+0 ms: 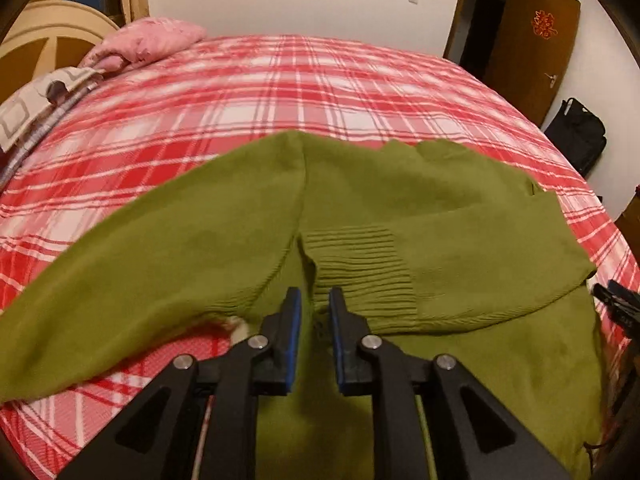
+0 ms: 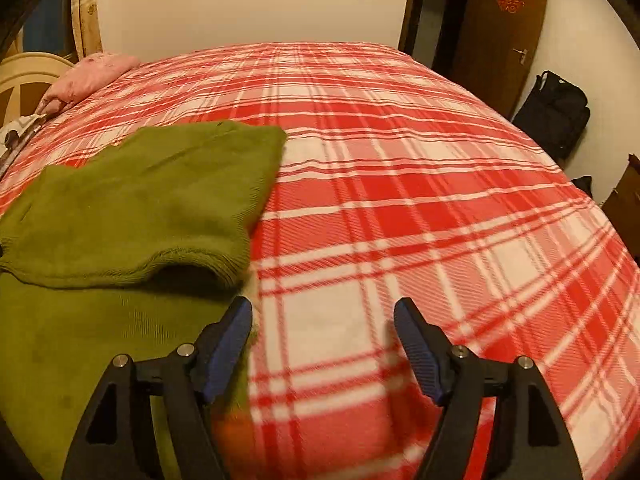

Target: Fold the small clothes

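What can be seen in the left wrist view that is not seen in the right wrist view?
Only the left wrist view shows the sweater's left sleeve spread over the bed, the ribbed cuff folded onto the body, and the left gripper, its jaws slightly apart above the knit, gripping nothing. Only the right wrist view shows the right gripper centred, jaws wide open over bare plaid blanket, and the sweater's hem opening. Both show the green sweater, the pink pillow, the brown door and the black bag.
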Demonstrator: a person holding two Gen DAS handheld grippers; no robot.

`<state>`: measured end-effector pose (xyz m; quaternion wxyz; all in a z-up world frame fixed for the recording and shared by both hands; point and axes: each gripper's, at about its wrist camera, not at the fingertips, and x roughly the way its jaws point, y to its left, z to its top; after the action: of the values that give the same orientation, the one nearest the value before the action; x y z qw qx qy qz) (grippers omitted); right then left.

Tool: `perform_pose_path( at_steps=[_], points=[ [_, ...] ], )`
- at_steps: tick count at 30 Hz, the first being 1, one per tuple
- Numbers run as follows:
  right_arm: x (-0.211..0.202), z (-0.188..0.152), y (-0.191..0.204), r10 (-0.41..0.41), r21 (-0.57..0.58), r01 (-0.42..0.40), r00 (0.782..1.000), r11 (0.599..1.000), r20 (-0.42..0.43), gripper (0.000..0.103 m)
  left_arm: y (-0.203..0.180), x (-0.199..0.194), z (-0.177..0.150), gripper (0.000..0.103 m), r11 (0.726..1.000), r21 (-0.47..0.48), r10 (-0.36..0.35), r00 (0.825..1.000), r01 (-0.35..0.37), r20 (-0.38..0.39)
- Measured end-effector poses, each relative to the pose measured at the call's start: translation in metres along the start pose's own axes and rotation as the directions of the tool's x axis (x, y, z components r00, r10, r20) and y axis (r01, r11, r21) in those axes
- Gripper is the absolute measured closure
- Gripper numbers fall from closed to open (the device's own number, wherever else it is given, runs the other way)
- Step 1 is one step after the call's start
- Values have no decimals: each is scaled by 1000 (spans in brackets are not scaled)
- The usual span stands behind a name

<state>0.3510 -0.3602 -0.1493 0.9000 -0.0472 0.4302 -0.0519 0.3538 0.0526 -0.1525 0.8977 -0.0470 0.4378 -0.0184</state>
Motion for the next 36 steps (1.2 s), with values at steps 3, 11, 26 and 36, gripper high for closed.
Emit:
perform_pose_path(
  at_steps=[3,11,26,36],
  points=[
    [-23,6,0,-9,11,8,998,1000,57,29,-2,-6,6,42,999,4,49,996,-49,70],
    [-27,48,69,220,-97,-211,971,973,91,29,-11,26,14,53,1000,-2,-8,1000,8,-10],
    [-14,29,99,237,-139,-227,970,964,59,28,11,14,0,100,999,-35,-40,999,41,32],
    [-17,18,96,240,-131,-229,968,964,68,28,1,19,13,30,988,-96,-117,992,121,44]
  ],
)
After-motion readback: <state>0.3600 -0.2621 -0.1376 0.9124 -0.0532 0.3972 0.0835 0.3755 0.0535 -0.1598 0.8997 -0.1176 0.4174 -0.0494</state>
